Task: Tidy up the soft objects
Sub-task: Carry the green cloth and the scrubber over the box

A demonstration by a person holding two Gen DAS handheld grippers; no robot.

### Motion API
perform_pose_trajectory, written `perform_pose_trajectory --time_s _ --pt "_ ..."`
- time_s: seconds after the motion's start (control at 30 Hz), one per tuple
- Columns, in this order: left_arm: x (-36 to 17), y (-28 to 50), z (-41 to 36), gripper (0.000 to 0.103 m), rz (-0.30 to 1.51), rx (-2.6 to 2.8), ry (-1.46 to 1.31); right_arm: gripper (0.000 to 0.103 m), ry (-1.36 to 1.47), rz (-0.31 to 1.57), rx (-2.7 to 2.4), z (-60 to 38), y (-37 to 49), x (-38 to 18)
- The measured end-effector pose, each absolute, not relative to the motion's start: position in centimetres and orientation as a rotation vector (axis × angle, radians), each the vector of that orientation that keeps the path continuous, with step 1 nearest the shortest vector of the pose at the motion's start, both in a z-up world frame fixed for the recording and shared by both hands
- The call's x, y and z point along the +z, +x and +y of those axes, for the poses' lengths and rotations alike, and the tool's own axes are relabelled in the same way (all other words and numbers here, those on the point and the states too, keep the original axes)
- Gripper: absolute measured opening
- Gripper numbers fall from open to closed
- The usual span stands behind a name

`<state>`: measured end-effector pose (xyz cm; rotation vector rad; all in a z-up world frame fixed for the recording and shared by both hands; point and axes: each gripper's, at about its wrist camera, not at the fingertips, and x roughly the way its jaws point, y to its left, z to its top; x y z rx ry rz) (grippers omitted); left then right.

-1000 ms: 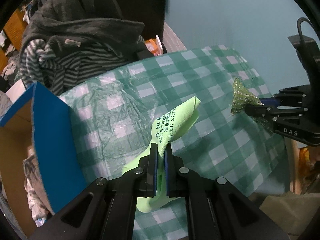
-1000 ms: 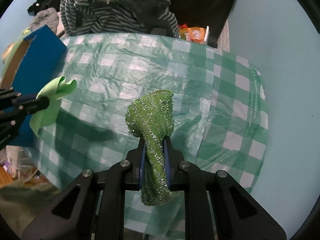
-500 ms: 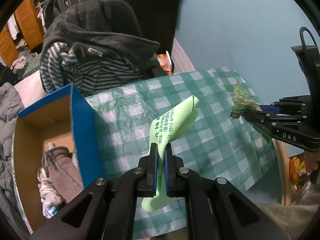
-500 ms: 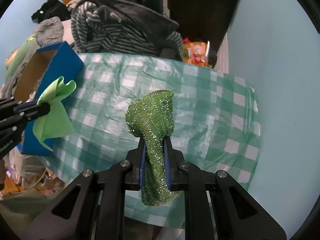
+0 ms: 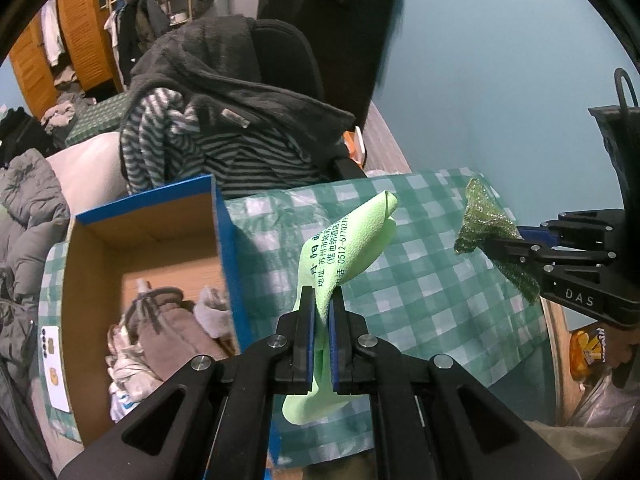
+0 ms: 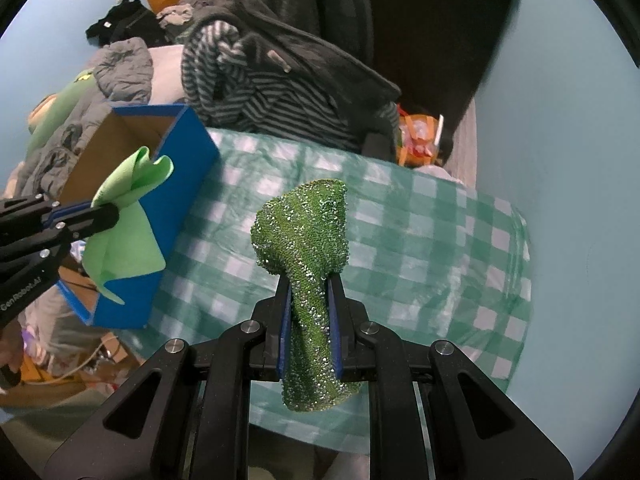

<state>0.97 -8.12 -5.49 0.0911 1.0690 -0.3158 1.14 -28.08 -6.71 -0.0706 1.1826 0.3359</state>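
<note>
Inside, the blue box [image 5: 228, 240] holds bundled clothes [image 5: 168, 332]; each tool grips a cloth.

Printed text on the light green cloth [image 5: 352, 248] readable only in part, its left end folded out of sight. Middle of that cloth pinched out of view between the 2 pads of the left gripper [image 5: 322, 312]. Same for the sparkly green cloth [image 6: 308, 236] inside the right gripper [image 6: 310, 300]. Floor of the blue box [image 5: 224, 240] mostly covered by grey and white fabric, items too jumbled to name. Chair [image 6: 348, 4] largely buried under the dark fleece [image 6: 288, 52]. Orange packet [image 5: 588, 350] at the right cut off by the lens rim.
</note>
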Motion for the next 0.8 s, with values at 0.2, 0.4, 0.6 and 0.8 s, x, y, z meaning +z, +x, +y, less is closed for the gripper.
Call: perform_pose_trajectory --time_s 0.2,0.4,0.6,0.8 --pt "-4.7 0.8 -5.9 0.005 1.055 -0.287 0.071 0.014 -0.085 1.159 0.369 -25.5 1.5 -5.5" --pt "-4.4 0.6 -3.4 0.005 1.048 -0.253 0.053 0.014 -0.106 1.142 0.410 -22.8 1.8 -4.9" --pt "-4.1 0.4 -0.8 0.005 1.043 -0.213 0.030 0.014 -0.130 1.127 0.458 -19.8 2.4 -4.4" --pt "-4.3 0.3 1.7 0.005 1.044 -0.174 0.019 0.014 -0.151 1.118 0.503 -16.8 2.9 -4.0"
